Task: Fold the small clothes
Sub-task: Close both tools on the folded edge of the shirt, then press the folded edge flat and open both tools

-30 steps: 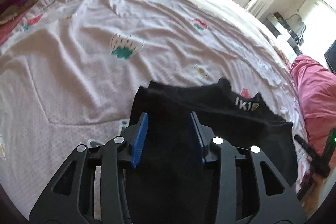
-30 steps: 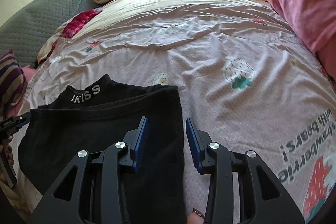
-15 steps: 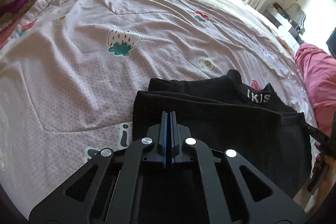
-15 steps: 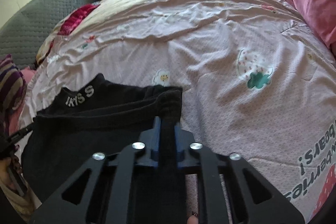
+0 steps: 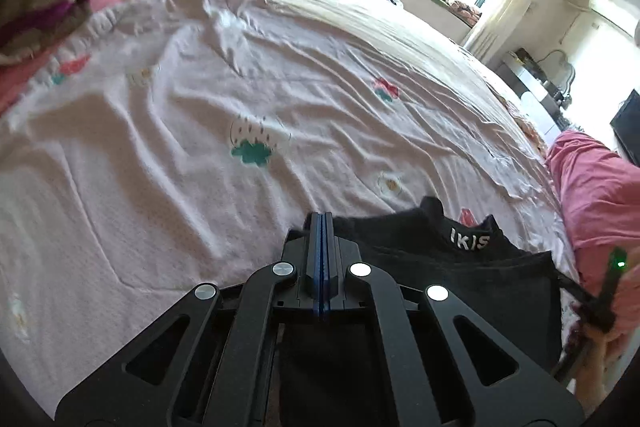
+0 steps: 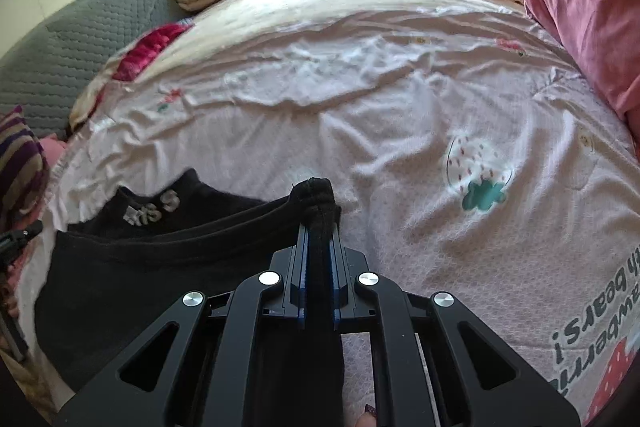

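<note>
The black garment (image 6: 132, 279) lay on the bed's pink quilt (image 6: 400, 131), spread between both tools. The right tool (image 6: 317, 227) was clenched on its bunched right corner; the left tool (image 5: 320, 223) was clamped flat at its left edge.
</note>
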`<state>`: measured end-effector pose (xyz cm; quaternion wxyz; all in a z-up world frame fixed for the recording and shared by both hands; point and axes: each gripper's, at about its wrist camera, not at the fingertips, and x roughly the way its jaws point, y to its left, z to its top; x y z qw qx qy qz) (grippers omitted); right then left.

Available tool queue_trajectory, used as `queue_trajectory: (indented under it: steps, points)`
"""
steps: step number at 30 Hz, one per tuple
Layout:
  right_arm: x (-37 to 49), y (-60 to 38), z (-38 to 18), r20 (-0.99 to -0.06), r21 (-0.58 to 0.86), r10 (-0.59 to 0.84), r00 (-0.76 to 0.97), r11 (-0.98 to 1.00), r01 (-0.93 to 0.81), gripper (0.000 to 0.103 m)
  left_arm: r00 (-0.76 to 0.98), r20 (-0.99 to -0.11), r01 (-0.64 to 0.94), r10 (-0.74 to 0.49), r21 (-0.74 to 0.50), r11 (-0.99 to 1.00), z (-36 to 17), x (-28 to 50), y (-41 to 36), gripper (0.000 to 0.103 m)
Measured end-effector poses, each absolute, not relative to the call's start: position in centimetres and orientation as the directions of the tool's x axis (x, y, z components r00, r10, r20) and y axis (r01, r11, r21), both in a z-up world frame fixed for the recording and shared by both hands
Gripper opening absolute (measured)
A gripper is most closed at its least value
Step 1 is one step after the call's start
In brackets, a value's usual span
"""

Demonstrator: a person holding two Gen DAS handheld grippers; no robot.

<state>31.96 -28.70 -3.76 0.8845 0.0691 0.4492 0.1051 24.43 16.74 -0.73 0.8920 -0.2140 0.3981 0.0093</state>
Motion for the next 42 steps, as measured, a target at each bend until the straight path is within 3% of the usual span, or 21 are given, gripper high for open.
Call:
queue_trajectory:
  steps: [2,4,6,8,10,11,12,14,16,23,30,34,38,42]
  points:
    - [31.9,-28.9,-4.0,-0.781,0.221,0.249,0.573,0.968,-0.12,0.008,0.653,-0.736,-0.182,-0.177,-0.379,0.907,-1.7,24.5,16.5,0.001]
    - [31.8,-29.1,-3.8,-0.777,0.227,0.252,0.576,0.967,-0.117,0.01,0.636,-0.735,-0.168,-0.236,-0.431,0.887,-2.7,24.5,16.5,0.016]
    - [31.7,-29.2,-3.8,-0.775,0.225,0.247,0.582,0.968,-0.112,0.014,0.623,-0.743,-0.17,-0.245,-0.435,0.884,-3.4,24.6,16.3,0.04]
    - [31.6,-29.5,-3.7,-0.774,0.222,0.239,0.586,0.97,-0.101,0.015,0.607,-0.764,-0.184,-0.219,-0.403,0.897,-4.0,24.9,15.9,0.045]
    - [31.6,-29.6,-3.8,-0.775,0.227,0.239,0.585,0.969,-0.095,0.015,0.592,-0.777,-0.182,-0.213,-0.386,0.904,-4.5,25.3,15.3,0.045]
    - [31.6,-29.7,-3.8,-0.775,0.228,0.239,0.585,0.969,-0.093,0.015,0.587,-0.783,-0.182,-0.207,-0.377,0.908,-4.8,25.4,15.1,0.037]
    - [31.5,-29.7,-3.8,-0.776,0.227,0.238,0.585,0.969,-0.093,0.015,0.583,-0.788,-0.186,-0.198,-0.367,0.912,-4.9,25.5,15.0,0.022]
    - [31.4,-29.7,-3.8,-0.776,0.223,0.238,0.584,0.97,-0.098,0.015,0.587,-0.783,-0.181,-0.204,-0.373,0.91,-4.9,25.5,14.8,0.013]
    - [31.4,-29.6,-3.7,-0.777,0.221,0.244,0.58,0.969,-0.111,0.008,0.616,-0.767,-0.167,-0.181,-0.351,0.921,-3.8,25.1,14.4,0.011]
    - [31.0,-29.7,-2.0,-0.727,0.219,0.245,0.641,0.968,-0.122,0.006,0.687,-0.704,-0.119,-0.181,-0.354,0.928,0.0,24.3,14.3,0.006]
    - [31.7,-30.5,-2.3,-0.717,0.237,0.232,0.657,0.968,-0.083,0.006,0.698,-0.694,-0.12,-0.175,-0.355,0.927,0.2,25.9,14.6,0.006]
    - [31.9,-30.1,-3.5,-0.745,0.203,0.2,0.636,0.977,-0.069,0.006,0.637,-0.758,-0.174,-0.141,-0.319,0.931,-3.1,27.5,14.5,0.007]
    - [32.0,-29.8,-4.4,-0.766,0.173,0.171,0.62,0.983,-0.057,0.006,0.626,-0.772,-0.22,-0.109,-0.308,0.926,-4.9,27.2,14.8,0.017]
    - [31.9,-30.0,-4.7,-0.782,0.162,0.145,0.606,0.986,-0.027,0.024,0.628,-0.772,-0.235,-0.098,-0.308,0.922,-4.7,26.7,15.2,0.024]
